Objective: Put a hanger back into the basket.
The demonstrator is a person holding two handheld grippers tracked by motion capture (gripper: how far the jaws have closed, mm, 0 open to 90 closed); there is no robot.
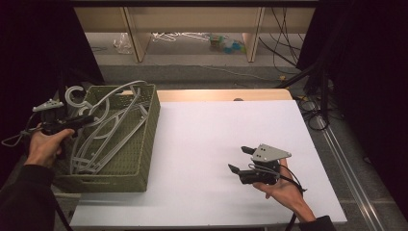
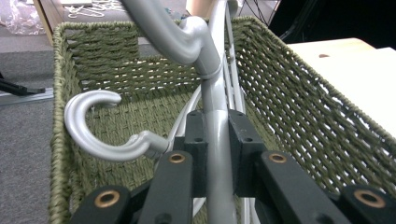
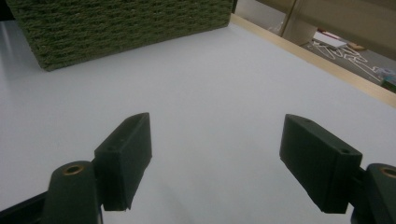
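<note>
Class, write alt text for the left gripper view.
The left hand-held gripper is shut on a grey plastic hanger over a green woven basket. Another hanger's hook curls at left.

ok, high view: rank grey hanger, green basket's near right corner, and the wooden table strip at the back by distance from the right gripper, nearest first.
From the right gripper, open over the white table:
1. Green basket, near right corner, to its left.
2. Grey hanger, further left inside the basket, clamped by the left gripper.
3. Wooden table strip, along the back edge.
</note>
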